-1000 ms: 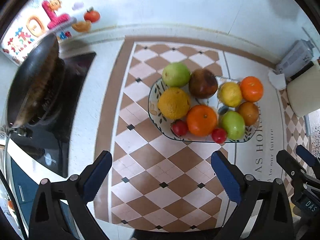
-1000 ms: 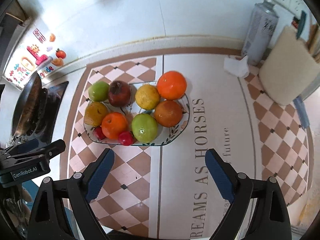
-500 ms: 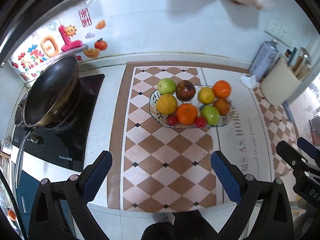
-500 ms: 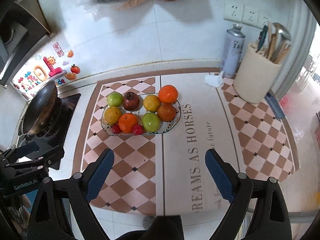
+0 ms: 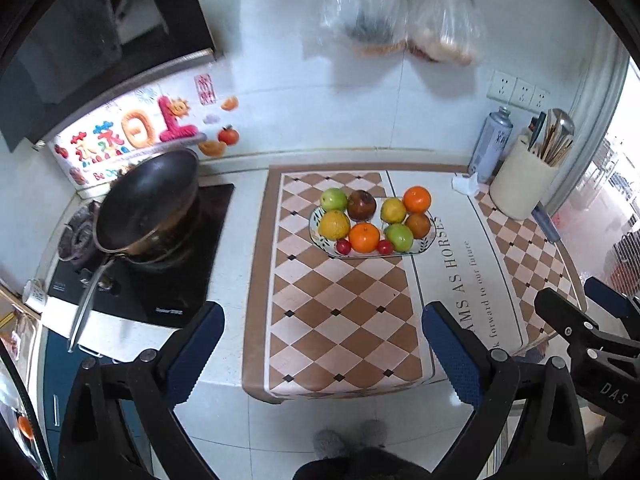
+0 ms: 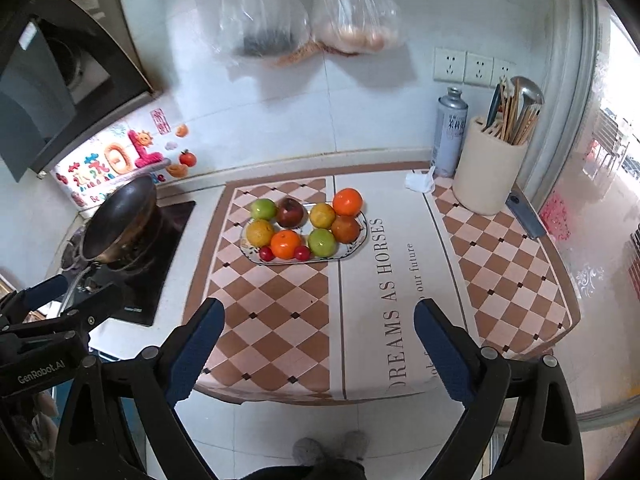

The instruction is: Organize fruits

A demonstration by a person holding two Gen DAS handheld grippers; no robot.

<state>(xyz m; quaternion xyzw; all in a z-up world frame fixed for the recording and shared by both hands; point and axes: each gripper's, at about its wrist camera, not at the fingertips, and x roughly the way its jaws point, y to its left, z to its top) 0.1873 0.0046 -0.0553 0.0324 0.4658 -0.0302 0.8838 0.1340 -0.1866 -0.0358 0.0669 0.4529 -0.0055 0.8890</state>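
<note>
My left tongs point(image 5: 322, 346) and right tongs point(image 6: 318, 342) both gape wide and hold nothing, hanging off the front edge of the table point(image 6: 276, 172), well apart from the fruit. All 10 pieces of fruit point(image 6: 286, 243) sit packed together on the plate point(image 6: 362, 236) on the checkered mat point(image 6: 276, 320). I judge the organizing essentially done, with nothing loose left to gather.

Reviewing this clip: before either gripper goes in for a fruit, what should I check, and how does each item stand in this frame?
1. Left gripper open, holding nothing: ok.
2. Right gripper open, holding nothing: ok.
3. Fruits all on the plate, none on the mat: ok.
4. Path over the mat to the plate free: ok.
5. Pan and utensil holder apart from the plate: ok.
6. Destination for sorted fruit: cannot tell.
</note>
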